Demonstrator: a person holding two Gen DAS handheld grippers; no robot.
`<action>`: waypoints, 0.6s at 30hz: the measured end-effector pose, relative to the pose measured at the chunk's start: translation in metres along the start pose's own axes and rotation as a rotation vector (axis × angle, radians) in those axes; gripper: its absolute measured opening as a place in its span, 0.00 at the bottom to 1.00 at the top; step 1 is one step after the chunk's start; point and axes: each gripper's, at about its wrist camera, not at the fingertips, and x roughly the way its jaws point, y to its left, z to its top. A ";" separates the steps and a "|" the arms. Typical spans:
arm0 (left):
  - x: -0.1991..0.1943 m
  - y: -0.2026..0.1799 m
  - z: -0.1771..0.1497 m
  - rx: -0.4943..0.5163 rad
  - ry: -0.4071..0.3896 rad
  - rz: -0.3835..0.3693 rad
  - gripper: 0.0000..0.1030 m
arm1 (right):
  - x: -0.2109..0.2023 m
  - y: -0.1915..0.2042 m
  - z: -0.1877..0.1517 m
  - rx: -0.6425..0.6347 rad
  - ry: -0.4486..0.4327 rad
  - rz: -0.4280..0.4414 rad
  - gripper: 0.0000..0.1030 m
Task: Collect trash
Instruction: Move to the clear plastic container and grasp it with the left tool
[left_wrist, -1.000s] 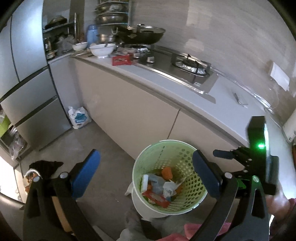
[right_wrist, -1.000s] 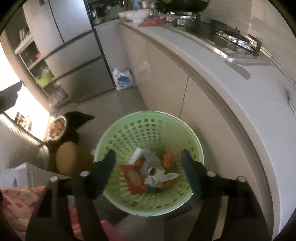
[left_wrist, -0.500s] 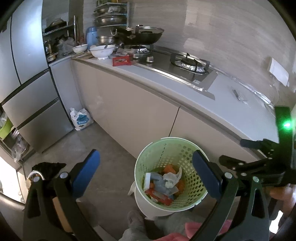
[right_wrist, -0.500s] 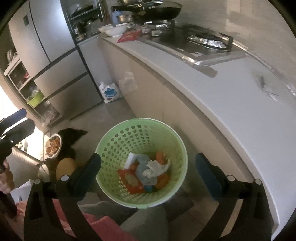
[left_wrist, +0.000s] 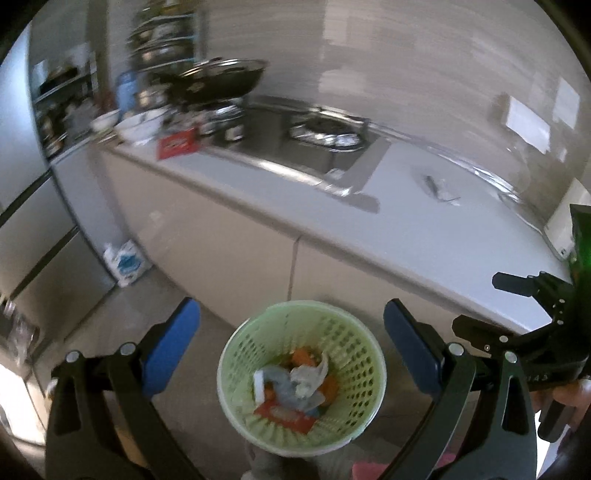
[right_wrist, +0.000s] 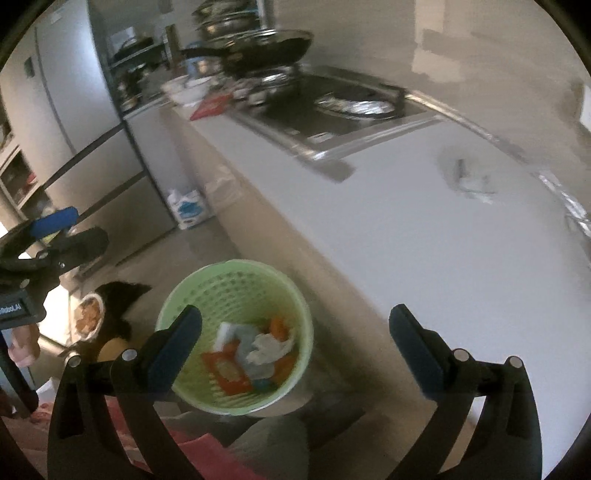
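A light green perforated trash basket (left_wrist: 354, 334) stands on the floor by the counter cabinets; it also shows in the right wrist view (right_wrist: 236, 280). It holds crumpled white tissue (left_wrist: 308, 376), a red wrapper (right_wrist: 227, 373) and orange scraps. My left gripper (left_wrist: 291, 349) is open and empty, high above the basket. My right gripper (right_wrist: 295, 347) is open and empty, above the basket's right side. A small clear wrapper (left_wrist: 437, 188) lies on the white counter; it also shows in the right wrist view (right_wrist: 467, 177).
The white counter (right_wrist: 424, 236) runs right of the basket, with a gas hob (left_wrist: 328, 133), a wok (left_wrist: 225, 79), bowls and a red packet (left_wrist: 177, 142) farther along. A fridge (right_wrist: 74, 122) stands at left. A white bag (left_wrist: 125, 260) and a food dish (right_wrist: 88, 314) sit on the floor.
Both grippers rose and tilted up toward the counter, so the basket looks smaller and lower. The right gripper opened wide after the earliest frame. The views are now motion-blurred.
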 end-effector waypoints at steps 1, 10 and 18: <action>0.008 -0.010 0.011 0.023 -0.002 -0.010 0.92 | 0.000 -0.011 0.005 0.013 -0.005 -0.017 0.98; 0.085 -0.094 0.100 0.182 0.024 -0.135 0.92 | 0.008 -0.102 0.035 0.154 -0.019 -0.118 0.98; 0.163 -0.178 0.160 0.277 0.038 -0.241 0.92 | 0.017 -0.186 0.045 0.269 -0.034 -0.210 0.98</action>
